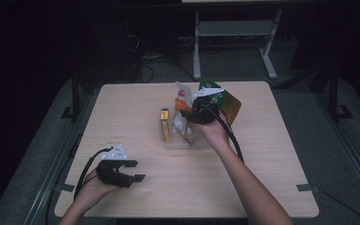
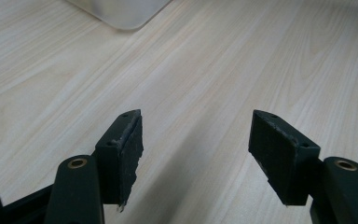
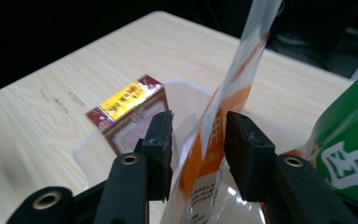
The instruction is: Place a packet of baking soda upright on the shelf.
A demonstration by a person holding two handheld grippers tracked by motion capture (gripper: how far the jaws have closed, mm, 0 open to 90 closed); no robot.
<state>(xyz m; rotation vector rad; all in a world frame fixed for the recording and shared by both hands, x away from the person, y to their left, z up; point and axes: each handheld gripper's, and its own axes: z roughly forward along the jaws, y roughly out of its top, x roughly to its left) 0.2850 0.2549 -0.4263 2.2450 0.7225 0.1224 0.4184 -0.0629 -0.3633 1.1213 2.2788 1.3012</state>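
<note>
Right gripper (image 3: 198, 156): jaws slightly apart around orange-and-white pouch (image 3: 223, 121), pads seemingly not pressing.
Pouch place: upright in clear bin (image 3: 182, 88), beside maroon box (image 3: 128, 112).
Left gripper (image 2: 196, 154): spread wide, empty, over table (image 2: 214, 60).
Risk: pouch tipping against green bag (image 3: 349, 140).
Unclear: pouch's lower end, bin floor.

R tool (image 1: 193, 111) over clear bin (image 1: 178, 142) w/ orange-white pouch (image 1: 183, 96); L tool (image 1: 134, 170) apart

Orange-and-white clear-topped pouch (image 3: 205, 154) upright in the clear bin (image 3: 81, 151), between the fingers (image 3: 161, 140).
</note>
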